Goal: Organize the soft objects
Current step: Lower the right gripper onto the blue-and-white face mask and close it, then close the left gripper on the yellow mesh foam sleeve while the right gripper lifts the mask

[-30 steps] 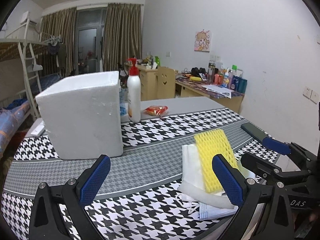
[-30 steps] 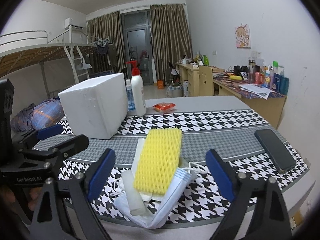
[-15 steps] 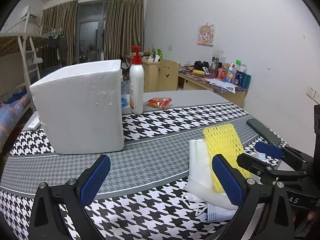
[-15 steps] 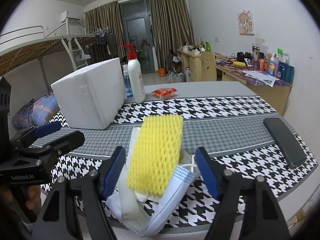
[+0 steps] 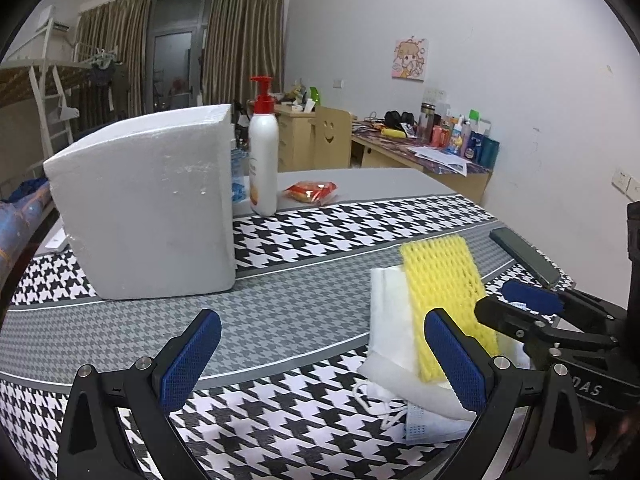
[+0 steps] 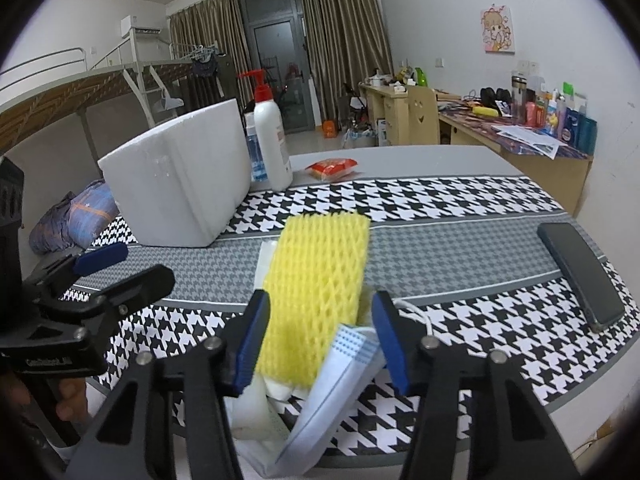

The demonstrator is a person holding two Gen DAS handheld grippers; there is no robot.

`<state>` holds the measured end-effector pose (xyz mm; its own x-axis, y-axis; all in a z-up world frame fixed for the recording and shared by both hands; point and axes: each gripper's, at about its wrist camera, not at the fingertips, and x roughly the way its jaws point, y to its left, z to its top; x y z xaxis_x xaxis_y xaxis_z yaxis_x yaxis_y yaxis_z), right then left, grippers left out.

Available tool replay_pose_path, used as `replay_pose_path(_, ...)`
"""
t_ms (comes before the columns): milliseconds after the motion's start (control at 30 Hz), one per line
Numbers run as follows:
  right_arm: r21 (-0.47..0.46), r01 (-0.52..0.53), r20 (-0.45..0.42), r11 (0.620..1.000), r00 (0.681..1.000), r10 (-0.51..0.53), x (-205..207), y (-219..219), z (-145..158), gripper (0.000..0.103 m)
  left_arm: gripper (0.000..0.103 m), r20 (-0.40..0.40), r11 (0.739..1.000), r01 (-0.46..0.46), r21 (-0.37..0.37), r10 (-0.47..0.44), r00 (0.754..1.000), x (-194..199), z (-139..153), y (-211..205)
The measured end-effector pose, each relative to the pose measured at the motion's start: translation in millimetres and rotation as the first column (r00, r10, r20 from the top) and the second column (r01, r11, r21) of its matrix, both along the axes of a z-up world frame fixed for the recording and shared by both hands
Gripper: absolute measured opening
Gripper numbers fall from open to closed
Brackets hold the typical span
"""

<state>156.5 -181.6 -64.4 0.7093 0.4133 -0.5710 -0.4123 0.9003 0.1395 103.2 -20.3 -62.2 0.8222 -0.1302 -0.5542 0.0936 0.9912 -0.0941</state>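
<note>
Two tools low over table | left tool [image 5: 320, 354] spread, empty | right tool [image 6: 320, 332] half-narrowed, straddling yellow foam net [image 6: 318, 280]

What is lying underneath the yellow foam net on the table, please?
Under the yellow foam net lie white foam sheets and a face mask. Anything deeper in the pile is covered.

- White walls [image 5: 500, 20] fill the right of the frame, with a cartoon poster [image 5: 410, 59].
- Brown curtains [image 6: 344, 40] flank a dark door at top centre.
- A bunk bed [image 6: 80, 92] stands at left; a cluttered wooden desk [image 6: 520, 136] at right.
</note>
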Motion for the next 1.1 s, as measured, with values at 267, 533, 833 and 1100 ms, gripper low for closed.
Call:
replay_pose_path(267,0.006,0.015,-0.007,1.000,1.000,-0.015,-14.9,-15.1,-2.4,0.058,0.102,0.000,1.000,0.012,0.003,-0.012,1.000,2.2,0.3,-8.4)
replay_pose_path(533,0.014,0.010,-0.052,1.000,0.999,-0.010,-20.3,-20.2,-13.6,0.050,0.102,0.000,0.999,0.037,0.015,-0.037,0.999,0.7,1.6,-20.7)
replay_pose_path(833,0.045,0.005,-0.093,0.999,0.996,0.000,-26.0,-32.1,-22.1,0.025,0.102,-0.023,0.996,0.086,0.013,-0.086,0.996,7.6,-1.5,-41.1)
replay_pose_path(1100,0.044,0.024,-0.097,0.999,0.995,-0.020,-28.4,-41.1,-26.1,0.025,0.102,-0.033,0.992,0.126,0.009,-0.126,0.991,13.0,1.0,-67.1)
